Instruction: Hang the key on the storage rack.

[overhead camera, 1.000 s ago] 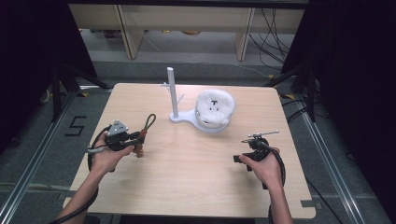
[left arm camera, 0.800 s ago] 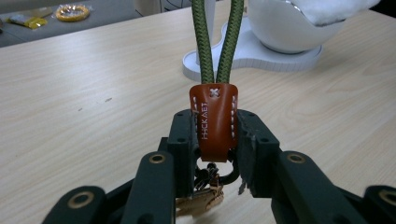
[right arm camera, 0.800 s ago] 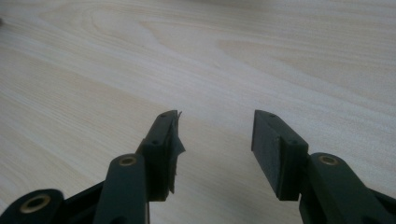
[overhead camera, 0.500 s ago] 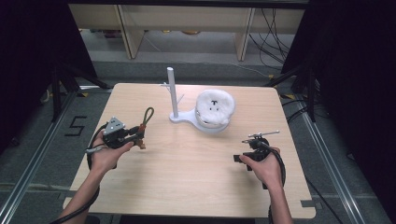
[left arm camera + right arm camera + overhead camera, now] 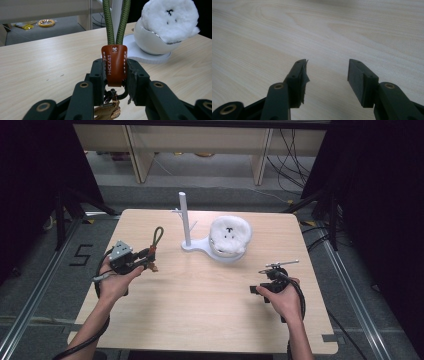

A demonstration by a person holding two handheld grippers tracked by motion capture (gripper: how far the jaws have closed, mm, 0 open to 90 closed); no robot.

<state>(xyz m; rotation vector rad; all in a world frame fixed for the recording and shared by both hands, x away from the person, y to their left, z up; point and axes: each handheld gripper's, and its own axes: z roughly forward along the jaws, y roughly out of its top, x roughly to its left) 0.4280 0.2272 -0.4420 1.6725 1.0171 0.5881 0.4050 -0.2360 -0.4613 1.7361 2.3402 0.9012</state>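
My left gripper (image 5: 145,259) (image 5: 115,75) is shut on the brown leather tab (image 5: 114,65) of a keychain with a green cord loop (image 5: 157,236) (image 5: 116,21). The loop stands up from the jaws, and small keys (image 5: 107,111) hang below them. A white stand with an upright post (image 5: 184,217) and a bowl-shaped base (image 5: 220,251) (image 5: 147,47) holds a fluffy white ball (image 5: 229,233) (image 5: 170,20) at the table's middle back. My right gripper (image 5: 255,291) (image 5: 327,75) is open over bare wood at the front right, with nothing between its jaws.
The light wooden table (image 5: 200,310) has bare room in its middle and front. Dark floor and metal rails (image 5: 35,290) lie at both sides. Shelving legs (image 5: 135,155) stand beyond the far edge.
My left gripper has lifted slightly and shifted a little left with the keychain. The right gripper has stayed in place.
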